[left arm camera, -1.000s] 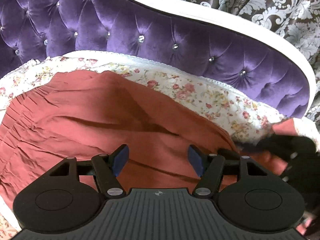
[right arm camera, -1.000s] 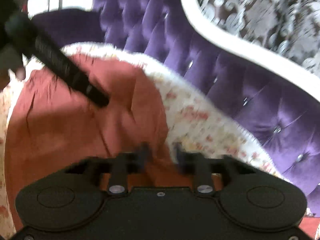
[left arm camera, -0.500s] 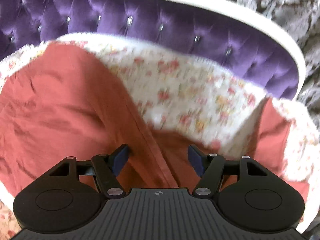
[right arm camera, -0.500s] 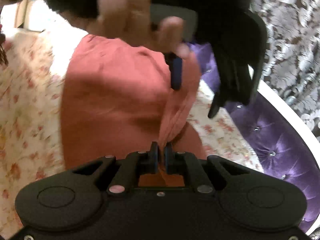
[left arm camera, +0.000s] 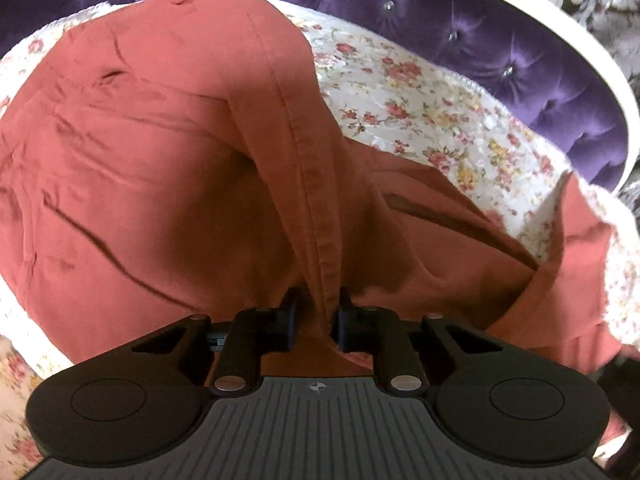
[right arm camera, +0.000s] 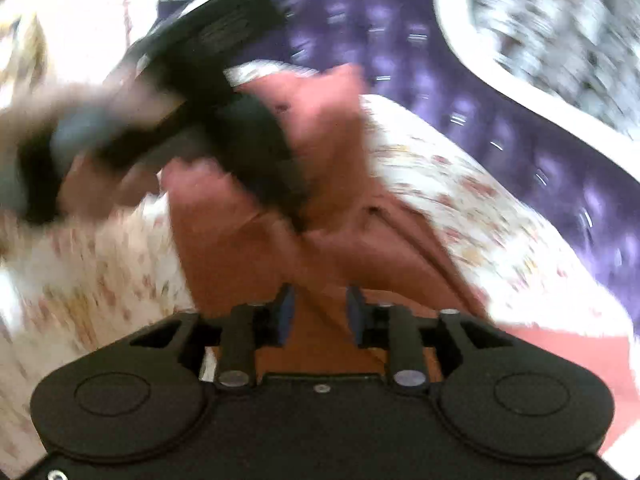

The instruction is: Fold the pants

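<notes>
The rust-red pants point(left arm camera: 160, 168) lie on a floral bedspread point(left arm camera: 420, 92). My left gripper point(left arm camera: 318, 312) is shut on a seamed fold of the pants, which rises from its jaws toward the headboard. In the blurred right wrist view, my right gripper point(right arm camera: 318, 312) has its jaws part open with pants cloth point(right arm camera: 340, 248) lying between and below them, not pinched. The left gripper's body and the hand holding it point(right arm camera: 192, 136) cross that view above the pants.
A purple tufted headboard point(left arm camera: 520, 52) with a white rim curves behind the bed. Patterned grey curtains point(right arm camera: 560, 20) hang beyond it. The floral bedspread point(right arm camera: 80, 280) extends left of the pants.
My left gripper went from open to shut on a pants seam and lifted it. My right gripper, shut on the cloth half a second ago, has opened.
</notes>
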The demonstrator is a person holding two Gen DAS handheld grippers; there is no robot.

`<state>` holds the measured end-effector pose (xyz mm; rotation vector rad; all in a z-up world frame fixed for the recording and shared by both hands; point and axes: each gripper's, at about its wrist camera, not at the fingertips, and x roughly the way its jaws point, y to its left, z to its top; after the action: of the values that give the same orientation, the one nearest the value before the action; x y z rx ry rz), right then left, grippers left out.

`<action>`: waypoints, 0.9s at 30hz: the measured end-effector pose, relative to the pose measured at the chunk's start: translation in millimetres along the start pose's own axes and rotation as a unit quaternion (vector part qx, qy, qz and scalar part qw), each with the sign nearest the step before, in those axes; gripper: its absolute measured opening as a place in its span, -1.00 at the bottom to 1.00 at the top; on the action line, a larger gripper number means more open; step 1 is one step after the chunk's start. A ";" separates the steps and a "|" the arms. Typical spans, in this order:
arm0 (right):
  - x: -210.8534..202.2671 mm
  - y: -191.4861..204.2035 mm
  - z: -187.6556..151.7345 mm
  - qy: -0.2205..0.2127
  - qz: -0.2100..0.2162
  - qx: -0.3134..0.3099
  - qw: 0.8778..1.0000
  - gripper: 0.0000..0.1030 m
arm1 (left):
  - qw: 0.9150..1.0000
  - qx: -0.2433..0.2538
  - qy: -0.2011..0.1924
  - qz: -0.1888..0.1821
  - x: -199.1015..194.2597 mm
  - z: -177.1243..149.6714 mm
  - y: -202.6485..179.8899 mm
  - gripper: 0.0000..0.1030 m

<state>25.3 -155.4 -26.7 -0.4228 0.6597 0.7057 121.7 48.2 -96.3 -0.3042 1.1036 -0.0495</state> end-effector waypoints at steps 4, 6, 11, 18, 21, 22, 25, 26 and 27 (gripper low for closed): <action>3.2 -70.9 5.4 -0.001 -0.121 0.124 0.985 0.26 | 1.000 0.000 -0.015 -0.002 -1.4 -13.1 0.2 -0.65; 25.5 -114.3 7.0 0.027 -0.208 0.182 0.961 0.27 | 1.000 0.015 -0.025 0.008 -1.2 -15.8 -4.8 -0.65; 91.1 -207.9 6.4 0.080 -0.301 0.318 0.895 0.25 | 0.999 0.029 -0.034 0.025 -0.2 -18.3 -9.9 -0.65; 116.2 -245.6 -1.0 0.130 -0.334 0.382 0.852 -0.73 | 0.999 0.022 -0.036 0.022 -0.6 -19.4 -8.1 -0.65; 95.7 -250.9 0.2 0.126 -0.314 0.384 0.859 -0.84 | 0.999 0.022 -0.037 0.016 -2.4 -17.7 -8.7 -0.80; 80.4 -248.3 1.7 0.108 -0.316 0.377 0.864 -0.84 | 0.999 0.019 -0.039 0.011 -3.8 -16.8 -9.1 -0.83; 8.4 -228.3 1.6 0.008 -0.316 0.376 0.871 -0.88 | 0.998 0.016 -0.055 0.003 -13.3 -15.3 -12.1 -0.83; -18.2 -218.5 -2.1 -0.024 -0.317 0.378 0.869 -0.87 | 0.998 0.018 -0.061 0.001 -17.1 -16.0 -12.7 -0.83; -50.6 -203.8 -10.3 -0.053 -0.324 0.381 0.864 -0.87 | 0.998 0.020 -0.067 0.001 -21.0 -17.6 -13.0 -0.83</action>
<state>136.5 -325.2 28.2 0.1443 0.5878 -0.1991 98.0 35.9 -81.8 -0.2678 0.9693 -0.0486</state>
